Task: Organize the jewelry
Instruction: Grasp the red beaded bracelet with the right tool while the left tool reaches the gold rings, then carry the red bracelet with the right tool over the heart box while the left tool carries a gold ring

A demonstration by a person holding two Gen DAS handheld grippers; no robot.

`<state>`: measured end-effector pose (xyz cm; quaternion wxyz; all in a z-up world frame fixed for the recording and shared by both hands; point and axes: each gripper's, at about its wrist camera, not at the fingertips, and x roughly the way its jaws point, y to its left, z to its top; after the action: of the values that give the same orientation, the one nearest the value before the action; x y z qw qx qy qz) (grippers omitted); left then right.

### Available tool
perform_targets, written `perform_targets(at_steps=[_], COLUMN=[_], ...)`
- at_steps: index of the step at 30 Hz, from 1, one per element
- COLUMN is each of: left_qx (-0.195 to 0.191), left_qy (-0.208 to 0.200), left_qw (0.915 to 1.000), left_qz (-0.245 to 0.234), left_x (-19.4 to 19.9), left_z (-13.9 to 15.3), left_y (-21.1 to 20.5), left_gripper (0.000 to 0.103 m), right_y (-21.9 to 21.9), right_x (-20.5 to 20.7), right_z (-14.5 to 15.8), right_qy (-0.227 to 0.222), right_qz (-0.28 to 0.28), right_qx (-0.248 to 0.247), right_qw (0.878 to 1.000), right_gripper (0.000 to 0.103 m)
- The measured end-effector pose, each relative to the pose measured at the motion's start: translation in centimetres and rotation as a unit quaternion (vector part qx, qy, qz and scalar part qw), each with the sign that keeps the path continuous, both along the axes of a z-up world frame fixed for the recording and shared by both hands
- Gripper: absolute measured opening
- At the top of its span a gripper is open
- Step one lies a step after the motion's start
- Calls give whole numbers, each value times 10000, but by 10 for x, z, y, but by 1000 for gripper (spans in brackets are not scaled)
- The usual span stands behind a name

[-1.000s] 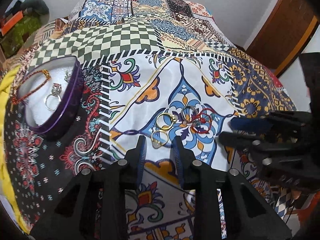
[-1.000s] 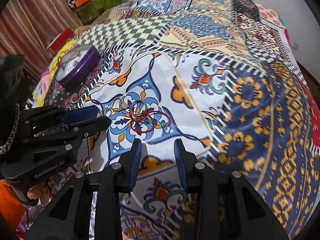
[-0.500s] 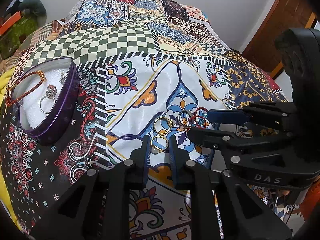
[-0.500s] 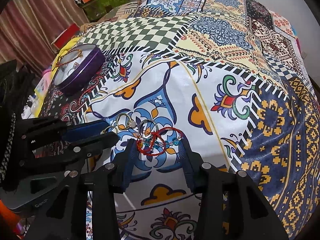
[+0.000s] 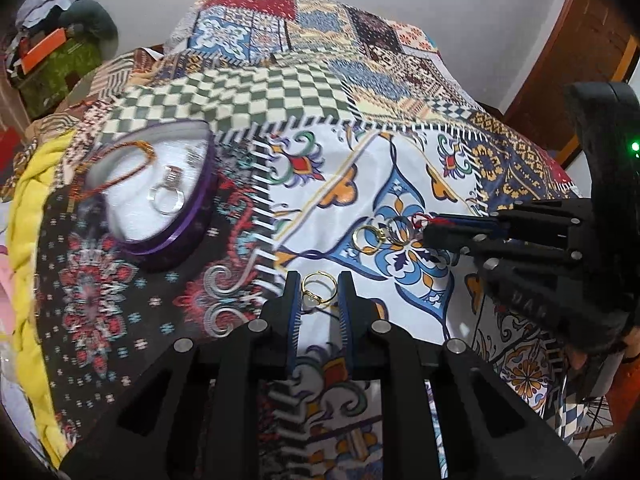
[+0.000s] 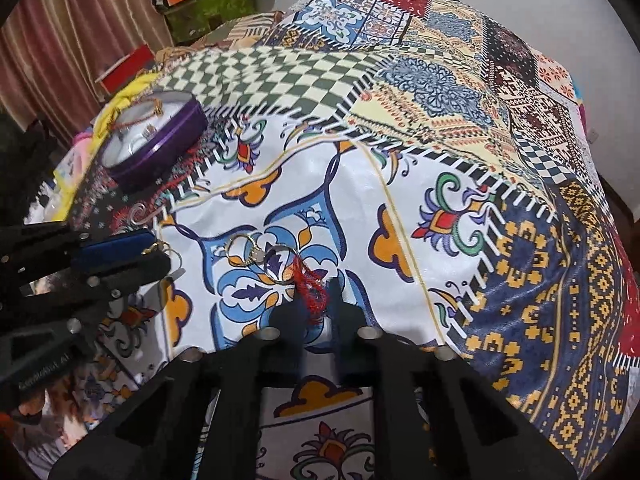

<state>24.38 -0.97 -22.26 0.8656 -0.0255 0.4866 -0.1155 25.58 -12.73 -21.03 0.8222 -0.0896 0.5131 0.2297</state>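
Observation:
My left gripper (image 5: 320,292) is shut on a gold ring (image 5: 318,289) with a pale stone, which sits upright between its jaws just above the patterned bedspread (image 5: 352,152). My right gripper (image 6: 318,300) is shut on a red thread bracelet (image 6: 312,290), bunched up between its jaws. A gold ring (image 5: 368,236) and a silver ring (image 5: 402,230) lie on the blue flower print beside the right gripper's tip. At the left stands a purple heart-shaped box (image 5: 176,236); a silver ring (image 5: 166,196) and a beaded bracelet lie on its white lining.
A yellow braided cloth (image 5: 24,216) lies along the bed's left edge. Beyond the bed's far left are green and orange clutter (image 6: 200,4) and a striped curtain (image 6: 68,44). A wooden door (image 5: 580,52) stands at the right, and the bedspread drops away on that side.
The left gripper has moved forward around the gold ring and taken hold of it. The right gripper has shut on the red bracelet and bunched it together.

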Motion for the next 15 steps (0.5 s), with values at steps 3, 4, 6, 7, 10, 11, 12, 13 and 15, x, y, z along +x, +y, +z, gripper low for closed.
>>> perform_targets(at_steps=[3,4,6,7,10,11,12,13,15], left_qx=[2,2,0,-3,-8,-3,4,15,48], left_qy=[-114,-155,-242,-274,-417,-476,-526,-576,-669], left_qw=[9999,9999,9997,9996,9990,9988,9985,9982,9976], left_qz=[47,64,94,103,138,150,158,167,191], left_x=[-5,-7,-11,-13,-18,-21,-23,-24,-28], left_z=[10,14,21,24,36,41,45,49,57], left_y=[5,5,7,7,8,8,9,9,12], left_gripper=[17,17,17,17,17,17,17,17,17], right_y=[-5,-7,-10,-10,-12,-12,-10,-10,-8], right_x=[-1,-2,-5,-7,-12,-13,-12,-14,-18], right_z=[11,15,25,31,48,54,58,64,73], right_qy=[-108,-140,-237,-278,-429,-487,-523,-584,-674], right_qz=[-80,-99,-138,-142,-142,-136,-123,-113,-100], right_qx=[49,70,104,128,217,252,282,320,416], right_qw=[9999,9998,9996,9994,9987,9984,9982,9977,9968], right_gripper=[7,7,7,7,7,7,7,7,7])
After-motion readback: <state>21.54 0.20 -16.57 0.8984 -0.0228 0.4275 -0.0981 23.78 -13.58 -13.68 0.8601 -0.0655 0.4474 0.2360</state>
